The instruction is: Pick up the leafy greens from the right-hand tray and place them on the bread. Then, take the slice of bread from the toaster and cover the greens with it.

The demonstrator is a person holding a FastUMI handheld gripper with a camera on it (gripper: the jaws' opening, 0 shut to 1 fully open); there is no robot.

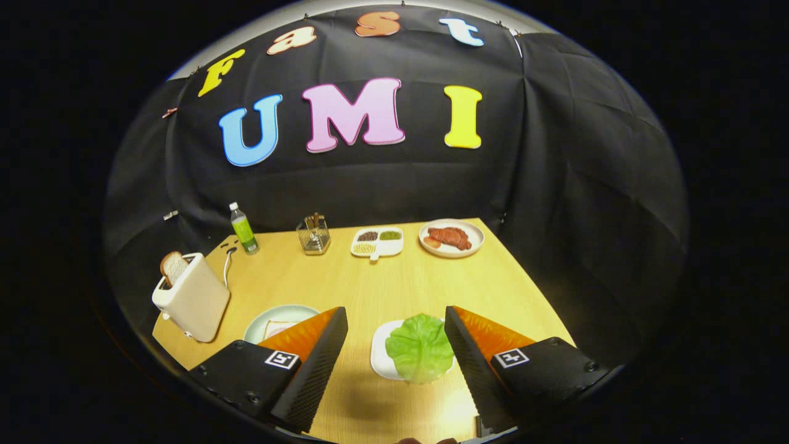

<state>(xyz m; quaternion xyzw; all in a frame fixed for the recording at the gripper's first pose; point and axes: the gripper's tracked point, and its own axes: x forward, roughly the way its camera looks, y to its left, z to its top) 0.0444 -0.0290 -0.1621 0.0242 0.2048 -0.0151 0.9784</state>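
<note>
Hovering above the near part of the wooden counter, the tool is seen with its fingers spread wide apart and nothing gripped between them. The leafy greens lie on a small white tray in the gap between the fingers, closer to the right finger, which hides the tray's right edge. A pale green plate is partly covered by the left finger; a slice of bread can be made out on it, though most of the slice is hidden. At the counter's left edge a cream toaster is set, with a second slice of bread standing up out of its slot, and a cord runs back from it. Along the far edge are ranged a green bottle, a clear glass holder whose contents cannot be told, a divided white dish with small heaps too small to identify, and a white plate bearing reddish meat. The counter is backed and flanked by black cloth, which forms the booth's wall, and a shadow is cast on the wood just under the tool.
</note>
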